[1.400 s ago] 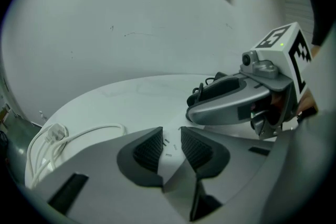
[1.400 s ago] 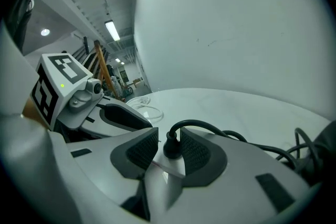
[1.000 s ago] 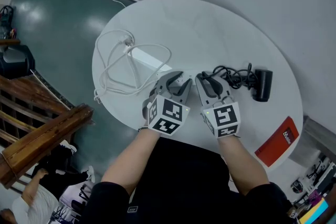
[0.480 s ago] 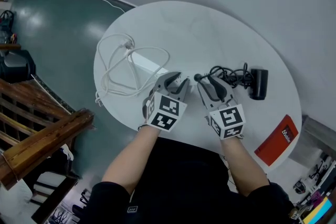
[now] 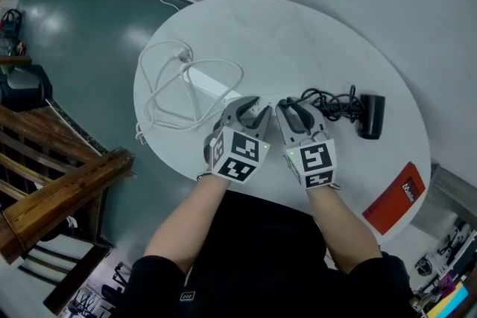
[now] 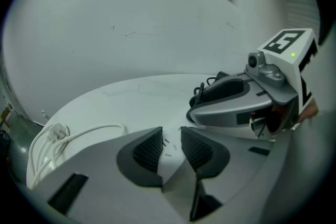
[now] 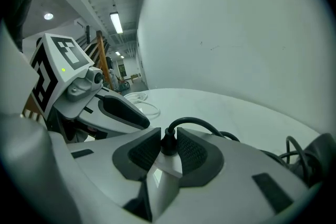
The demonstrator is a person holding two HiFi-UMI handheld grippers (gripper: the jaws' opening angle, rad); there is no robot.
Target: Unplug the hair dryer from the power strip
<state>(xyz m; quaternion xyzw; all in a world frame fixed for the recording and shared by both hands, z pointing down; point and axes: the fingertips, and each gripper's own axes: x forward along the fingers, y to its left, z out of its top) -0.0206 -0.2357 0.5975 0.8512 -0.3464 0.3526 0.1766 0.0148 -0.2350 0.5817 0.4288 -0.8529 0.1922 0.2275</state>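
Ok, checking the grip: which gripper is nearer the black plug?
Right. The right gripper, jaws just closing, clamps the black plug; the left gripper, jaws also just closed in, grips the power strip beside it.

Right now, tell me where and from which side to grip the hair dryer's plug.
Grip the black plug by its stubby body, below the cord arching off its top, from the near side, one jaw per flank: it stands upright in the power strip. The right gripper has just been closing its jaws around it.
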